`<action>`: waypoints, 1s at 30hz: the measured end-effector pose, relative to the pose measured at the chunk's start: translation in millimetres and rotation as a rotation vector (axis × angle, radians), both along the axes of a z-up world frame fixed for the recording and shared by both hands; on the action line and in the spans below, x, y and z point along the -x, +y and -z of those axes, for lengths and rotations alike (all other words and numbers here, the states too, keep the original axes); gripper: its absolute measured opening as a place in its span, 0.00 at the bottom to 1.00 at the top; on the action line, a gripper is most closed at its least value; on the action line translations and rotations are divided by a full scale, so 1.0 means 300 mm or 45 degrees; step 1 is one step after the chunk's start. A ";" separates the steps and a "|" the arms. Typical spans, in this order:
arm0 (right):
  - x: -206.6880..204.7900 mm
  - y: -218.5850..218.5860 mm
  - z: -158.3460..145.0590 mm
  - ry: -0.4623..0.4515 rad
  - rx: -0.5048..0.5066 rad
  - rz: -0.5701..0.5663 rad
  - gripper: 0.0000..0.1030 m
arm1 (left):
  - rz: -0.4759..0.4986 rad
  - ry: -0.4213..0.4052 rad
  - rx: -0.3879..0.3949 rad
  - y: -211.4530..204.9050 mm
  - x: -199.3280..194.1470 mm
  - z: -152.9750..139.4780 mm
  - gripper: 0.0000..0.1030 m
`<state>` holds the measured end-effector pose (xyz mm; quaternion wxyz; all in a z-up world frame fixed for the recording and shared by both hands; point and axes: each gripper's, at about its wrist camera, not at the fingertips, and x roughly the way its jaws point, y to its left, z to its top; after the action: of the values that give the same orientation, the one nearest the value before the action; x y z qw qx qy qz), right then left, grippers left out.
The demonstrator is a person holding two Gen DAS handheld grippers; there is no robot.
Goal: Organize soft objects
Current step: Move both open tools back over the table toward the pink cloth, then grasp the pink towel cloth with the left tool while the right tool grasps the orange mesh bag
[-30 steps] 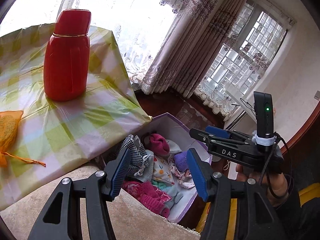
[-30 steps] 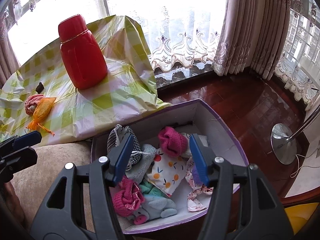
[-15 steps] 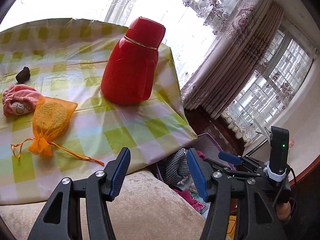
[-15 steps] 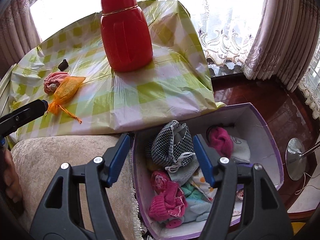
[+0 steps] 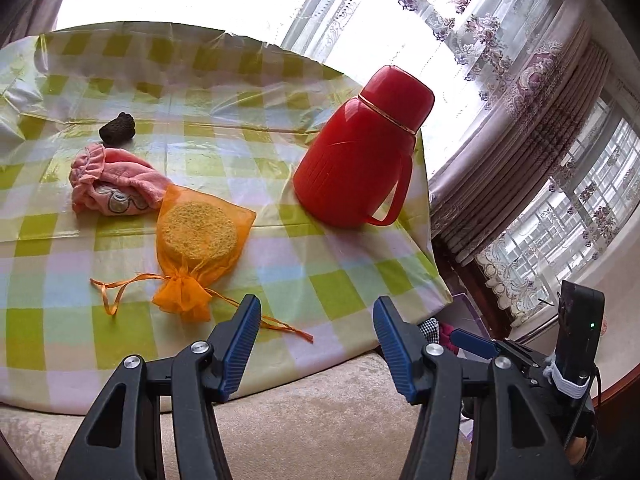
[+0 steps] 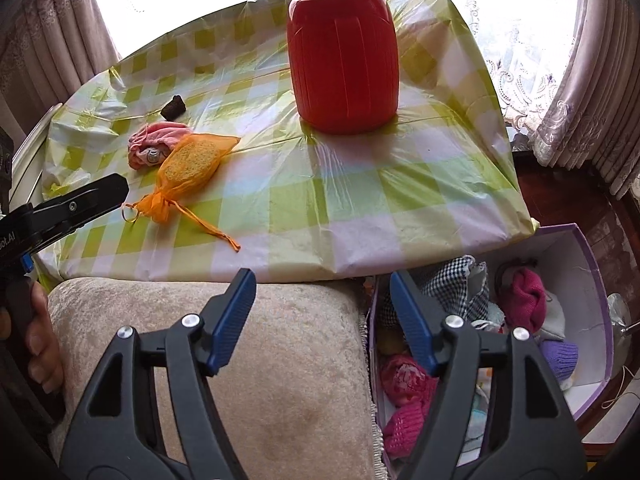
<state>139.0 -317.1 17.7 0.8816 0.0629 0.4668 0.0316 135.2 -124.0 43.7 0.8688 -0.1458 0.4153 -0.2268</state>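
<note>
Jaws of the left gripper (image 5: 316, 342) stand apart with nothing between them, hanging over the near edge of the checked cloth (image 5: 280, 264) where it meets a beige cushion (image 5: 304, 424). The right gripper (image 6: 322, 322) is opening, its jaws wide and empty; it hangs over the same cushion (image 6: 280, 360), with its right finger (image 6: 412, 328) in front of the box (image 6: 592, 292).

That purple box sits low at the right of the cushion, below the cloth's edge, and holds a heap of soft things: a checked piece (image 6: 452, 288), a magenta knit (image 6: 524, 300), pink knits (image 6: 404, 400) and a lilac one (image 6: 560, 356).

On the cloth, nearest the left gripper, lies an orange mesh bag (image 5: 196, 240) with a yellow sponge inside, its ribbons trailing toward the jaws. Touching its far side is a pink cloth bundle (image 5: 116, 184). Just beyond that sits a small dark lump (image 5: 116, 130). A red flask (image 5: 360, 148) stands upright to the right, well apart from the bag. Behind are lace curtains (image 5: 520, 92) and a window.
</note>
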 end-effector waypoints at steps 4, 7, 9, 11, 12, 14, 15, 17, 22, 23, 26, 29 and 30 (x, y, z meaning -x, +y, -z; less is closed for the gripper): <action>-0.034 0.062 0.009 0.011 0.002 -0.033 0.72 | -0.038 -0.003 -0.011 0.055 -0.023 0.005 0.58; -0.057 0.087 0.009 0.011 0.007 -0.043 0.72 | -0.069 0.005 -0.008 0.095 -0.038 0.014 0.58; -0.071 0.099 0.011 0.013 0.008 -0.041 0.72 | -0.087 0.009 -0.005 0.118 -0.049 0.019 0.58; -0.087 0.112 0.017 0.020 0.011 -0.042 0.72 | -0.099 0.009 -0.004 0.138 -0.057 0.023 0.58; -0.095 0.120 0.020 0.025 0.013 -0.044 0.72 | -0.106 0.008 -0.006 0.148 -0.064 0.023 0.58; -0.110 0.135 0.021 0.028 0.017 -0.047 0.72 | -0.121 0.005 -0.010 0.169 -0.074 0.025 0.58; -0.116 0.144 0.020 0.026 0.019 -0.050 0.72 | -0.129 0.004 -0.010 0.183 -0.076 0.026 0.58; -0.131 0.164 0.020 0.023 0.022 -0.058 0.72 | -0.146 0.005 -0.012 0.206 -0.087 0.029 0.58; -0.176 0.218 0.031 0.021 0.036 -0.076 0.74 | -0.179 0.013 -0.017 0.256 -0.109 0.041 0.58; -0.186 0.230 0.035 0.024 0.040 -0.080 0.74 | -0.183 0.014 -0.017 0.263 -0.113 0.043 0.58; -0.217 0.263 0.042 0.023 0.046 -0.093 0.75 | -0.195 0.017 -0.018 0.285 -0.125 0.050 0.58; -0.247 0.296 0.045 0.022 0.047 -0.110 0.76 | -0.210 0.020 -0.021 0.308 -0.139 0.057 0.58; -0.257 0.307 0.046 0.021 0.048 -0.116 0.76 | -0.215 0.021 -0.023 0.316 -0.144 0.059 0.58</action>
<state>216.2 -224.9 3.9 0.8763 0.0254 0.4771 0.0623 178.3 -29.3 26.0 0.8828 -0.1742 0.4105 -0.1477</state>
